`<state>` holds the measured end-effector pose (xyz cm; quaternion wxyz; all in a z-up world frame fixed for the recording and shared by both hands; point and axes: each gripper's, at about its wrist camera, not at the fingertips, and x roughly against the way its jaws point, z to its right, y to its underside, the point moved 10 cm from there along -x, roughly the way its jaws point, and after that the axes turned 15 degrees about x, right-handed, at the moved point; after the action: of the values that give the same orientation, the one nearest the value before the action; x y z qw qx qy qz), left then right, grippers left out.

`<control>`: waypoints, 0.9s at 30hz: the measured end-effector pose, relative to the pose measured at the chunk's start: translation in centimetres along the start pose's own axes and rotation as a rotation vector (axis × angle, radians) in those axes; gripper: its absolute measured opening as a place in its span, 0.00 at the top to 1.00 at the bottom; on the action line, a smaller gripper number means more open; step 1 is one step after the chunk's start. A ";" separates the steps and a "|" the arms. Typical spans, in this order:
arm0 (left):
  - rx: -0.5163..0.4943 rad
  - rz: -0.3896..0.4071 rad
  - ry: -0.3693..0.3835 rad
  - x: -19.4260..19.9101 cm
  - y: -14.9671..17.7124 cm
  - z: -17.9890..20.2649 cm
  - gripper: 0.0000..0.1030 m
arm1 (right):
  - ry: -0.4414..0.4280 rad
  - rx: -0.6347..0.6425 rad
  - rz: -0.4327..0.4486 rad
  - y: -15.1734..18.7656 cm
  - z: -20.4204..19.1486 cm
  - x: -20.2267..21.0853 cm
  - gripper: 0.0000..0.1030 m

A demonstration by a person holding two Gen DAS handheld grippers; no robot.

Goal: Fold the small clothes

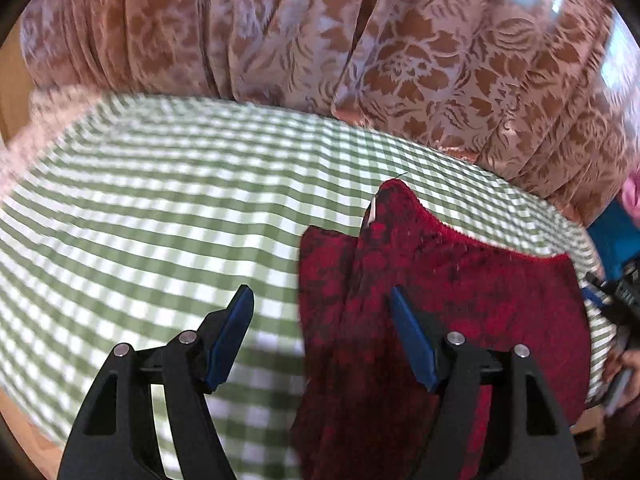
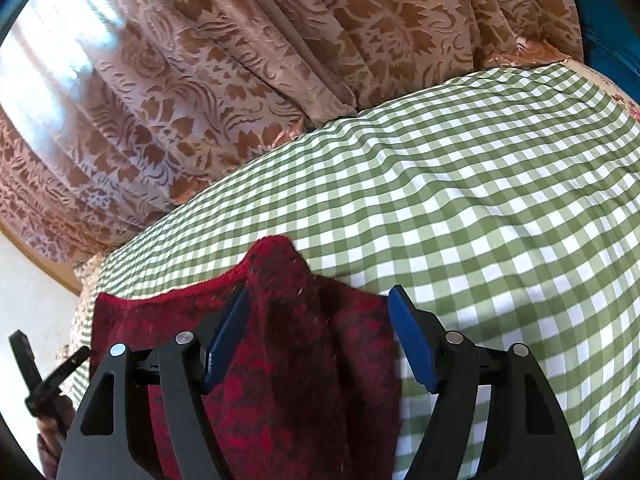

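Garment: Because it lies only partly flattened, the dark red fuzzy garment (image 1: pixel 460 300) sits rumpled on the green-and-white checked cloth (image 1: pixel 160 208), one pointed corner standing up toward the curtain and a long fold running down its middle; which small piece of clothing it is I cannot tell.
Left claw: the left claw (image 1: pixel 322 336) hovers with its jaws well apart and nothing clamped; one blue pad (image 1: pixel 412 336) is over the red fabric, the other over bare check.
Right claw: the right claw (image 2: pixel 320 336) also stands wide and empty, straddling the garment's central ridge without pinching it, as far as the view shows.
Risk, grip: the pile is thick, so a bite on the ridge may catch one layer only and the fold may come out skewed.
Risk, cloth: a low pinch may gather the checked cloth too and drag it into wrinkles under the garment.
Risk, crowding: both claws work the same small piece, so they may collide or pull against each other.
Surface: the cloth covers a soft-looking, gently rippled top, possibly a table; a floral layer shows at its edge.
Room: a pleated pink-and-tan floral curtain (image 2: pixel 280 60) hangs close behind, with bright daylight through it.
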<state>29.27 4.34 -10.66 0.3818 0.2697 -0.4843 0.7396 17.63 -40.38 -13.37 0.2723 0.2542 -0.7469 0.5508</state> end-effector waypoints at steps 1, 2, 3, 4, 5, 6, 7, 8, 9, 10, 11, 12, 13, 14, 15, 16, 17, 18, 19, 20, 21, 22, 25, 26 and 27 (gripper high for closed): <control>0.026 -0.016 0.011 -0.6 -0.2 0.0 0.33 | -0.002 0.000 -0.005 -0.1 0.0 -0.4 0.32; 0.045 -0.031 0.026 -1.0 -0.3 0.1 0.33 | 0.000 0.002 -0.010 -0.2 0.0 -0.7 0.32; 0.060 -0.047 0.045 -1.5 -0.5 0.3 0.33 | 0.004 0.007 -0.019 -0.2 -0.1 -1.1 0.32; 0.079 -0.057 0.060 -1.9 -0.6 0.5 0.36 | 0.003 0.009 -0.025 -0.2 -0.1 -1.4 0.32; 0.094 -0.069 0.081 -2.2 -0.7 0.8 0.39 | -0.003 0.010 -0.029 -0.2 -0.2 -1.7 0.32; 0.103 -0.081 0.106 -2.4 -0.8 1.1 0.40 | -0.009 0.013 -0.032 -0.3 -0.4 -1.9 0.32; 0.112 -0.090 0.129 -2.6 -0.9 1.6 0.43 | -0.013 0.017 -0.033 -0.3 -0.6 -2.1 0.32; 0.114 -0.092 0.135 -2.7 -1.0 1.8 0.53 | -0.017 0.020 -0.034 -0.4 -0.8 -2.2 0.32; 0.112 -0.099 0.143 -3.1 -1.1 2.1 0.61 | -0.028 0.030 -0.035 -0.5 -1.2 -2.5 0.36; 0.105 -0.111 0.152 -3.5 -1.0 2.5 0.79 | -0.036 0.041 -0.039 -0.4 -1.6 -2.7 0.46; 0.093 -0.118 0.153 -3.8 -1.0 2.9 0.84 | -0.040 0.058 -0.049 -0.4 -2.0 -2.9 0.58; 0.074 -0.095 0.135 -3.9 -1.2 3.1 0.86 | -0.034 0.081 -0.059 -0.2 -2.5 -3.3 0.66; 0.061 -0.064 0.134 -3.7 -1.4 3.5 0.86 | -0.012 0.096 -0.061 -0.2 -2.6 -3.3 0.76; 0.053 -0.033 0.145 -3.3 -1.7 3.8 0.87 | 0.013 0.105 -0.050 -0.3 -2.5 -3.2 0.78; 0.050 -0.012 0.146 -3.1 -2.0 3.9 0.87 | 0.037 0.106 -0.019 -0.6 -2.4 -2.6 0.79; 0.049 0.007 0.139 -3.1 -2.2 4.2 0.87 | 0.058 0.106 -0.001 -0.7 -2.1 -2.1 0.79; 0.048 0.013 0.132 -3.3 -2.5 4.3 0.87 | 0.081 0.105 0.014 -0.9 -1.9 -1.8 0.80; 0.036 0.028 0.103 -3.9 -2.6 4.4 0.87 | 0.115 0.112 0.027 -1.0 -1.6 -1.8 0.80; 0.017 0.041 0.057 -4.6 -2.6 4.3 0.87 | 0.148 0.126 0.029 -1.0 -1.4 -2.0 0.80; 0.013 0.029 0.010 -6.0 -2.2 3.8 0.86 | 0.182 0.145 0.027 -0.9 -1.2 -2.5 0.80; 0.013 0.008 -0.019 -7.1 -1.8 3.3 0.85 | 0.213 0.163 0.003 -0.4 -1.0 -3.8 0.80; 0.005 0.005 -0.051 -8.4 -1.4 2.8 0.83 | 0.231 0.166 -0.022 0.1 -0.6 -4.8 0.80; -0.008 0.025 -0.073 -9.0 -1.1 2.8 0.81 | 0.263 0.151 -0.099 2.4 0.6 -8.2 0.78; -0.021 0.031 -0.085 -8.8 -1.1 3.0 0.81 | 0.272 0.147 -0.093 2.3 0.6 -8.1 0.75; -0.028 0.031 -0.092 -8.7 -1.1 3.1 0.81 | 0.279 0.159 -0.095 2.2 0.5 -8.0 0.75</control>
<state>35.14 -0.91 -15.61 0.3514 0.2904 -0.5159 0.7253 21.83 -39.67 -20.47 0.3779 0.2309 -0.6431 0.6247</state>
